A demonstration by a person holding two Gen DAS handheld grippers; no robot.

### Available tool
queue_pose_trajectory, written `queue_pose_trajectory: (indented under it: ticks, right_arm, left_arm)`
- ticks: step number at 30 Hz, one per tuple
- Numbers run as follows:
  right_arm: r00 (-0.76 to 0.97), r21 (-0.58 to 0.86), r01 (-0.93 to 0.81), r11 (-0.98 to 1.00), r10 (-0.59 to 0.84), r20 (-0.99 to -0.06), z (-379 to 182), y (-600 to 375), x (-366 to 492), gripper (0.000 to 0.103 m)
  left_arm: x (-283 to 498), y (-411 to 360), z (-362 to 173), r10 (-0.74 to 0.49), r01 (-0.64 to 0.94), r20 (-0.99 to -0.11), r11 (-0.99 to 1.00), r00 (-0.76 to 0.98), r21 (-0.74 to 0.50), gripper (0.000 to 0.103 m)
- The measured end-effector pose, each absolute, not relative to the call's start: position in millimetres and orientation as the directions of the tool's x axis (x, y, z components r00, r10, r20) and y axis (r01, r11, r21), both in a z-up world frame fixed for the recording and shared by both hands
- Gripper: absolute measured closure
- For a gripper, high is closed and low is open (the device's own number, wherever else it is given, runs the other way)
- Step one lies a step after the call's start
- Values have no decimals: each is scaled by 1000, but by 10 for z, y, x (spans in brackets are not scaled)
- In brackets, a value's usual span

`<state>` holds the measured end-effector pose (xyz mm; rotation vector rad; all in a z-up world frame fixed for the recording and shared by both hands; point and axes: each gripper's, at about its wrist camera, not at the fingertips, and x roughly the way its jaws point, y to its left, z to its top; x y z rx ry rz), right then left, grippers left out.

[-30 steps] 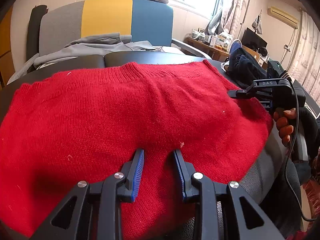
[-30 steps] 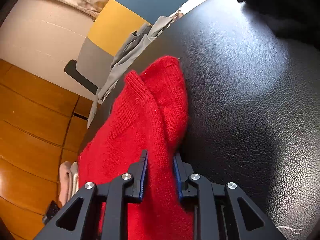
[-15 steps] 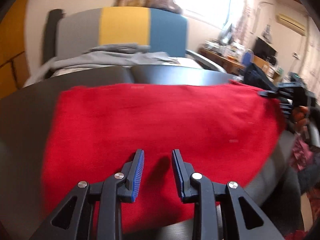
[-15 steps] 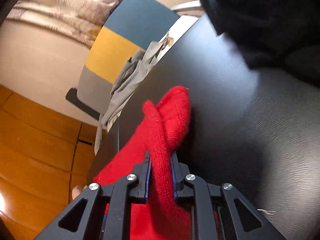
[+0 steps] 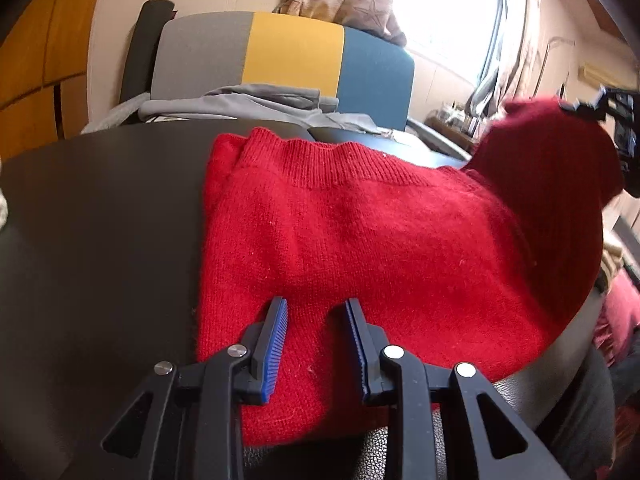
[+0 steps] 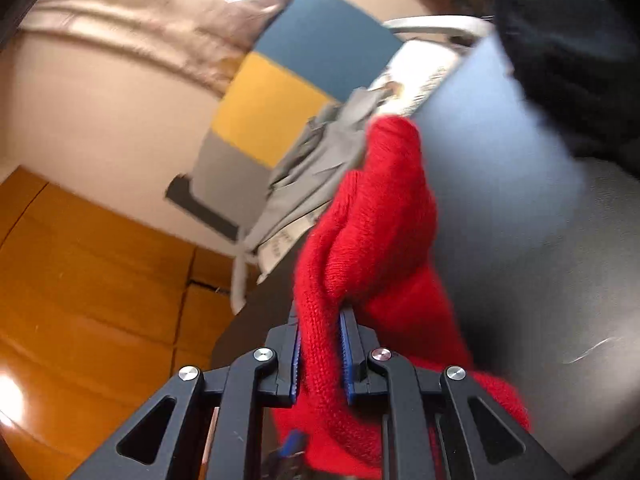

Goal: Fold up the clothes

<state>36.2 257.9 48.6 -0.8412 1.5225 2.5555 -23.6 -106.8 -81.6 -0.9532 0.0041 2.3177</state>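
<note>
Red sweater (image 5: 360,240), end pinched in right claw (image 6: 320,344), lifted

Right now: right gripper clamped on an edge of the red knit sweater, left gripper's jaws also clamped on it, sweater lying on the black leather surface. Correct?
Not the left one. In the left wrist view the left gripper has its jaws apart over the red knit sweater, with no fabric pinched between the blue pads. The right gripper is clamped on a bunched edge, and the sweater does lie on the black leather surface.

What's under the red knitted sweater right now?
The red knitted sweater lies on a black leather surface, bare to its left. Whatever lies directly beneath the knit is covered.
</note>
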Motion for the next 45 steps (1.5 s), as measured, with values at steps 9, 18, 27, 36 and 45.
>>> queue_pose_trajectory:
  ticks: [9,18,27,36,45]
  right_arm:
    - [-776,784,-187,-592,-400,-487,473,1173,-449,87]
    - [-589,676,-246,-695,-446,-674,-423,89,-1048,87]
    - [-588,606,-123,-786,-434,-683,-410,-109,-979,62]
    - [-803,461,-54,-886,-236,-547,-49,418,11,62]
    - [-746,354,57,-933,-276,-606,-667,229,197,68]
  left_arm:
    - [-215,-1252,-871,634,-553,-556,-763,-538,-335,75]
    - [-332,-1437,-935,728,-536,-486,-686,-485,-492,76]
    - [-345,-1561,-975,780,-531,-416,-624,-468,-574,76]
    - [-315,-1949,-988,828,-417,-315,-518,-464,-747,68]
    - [-233,-2088,-820,894,-418,-203,-375,-400,-827,58]
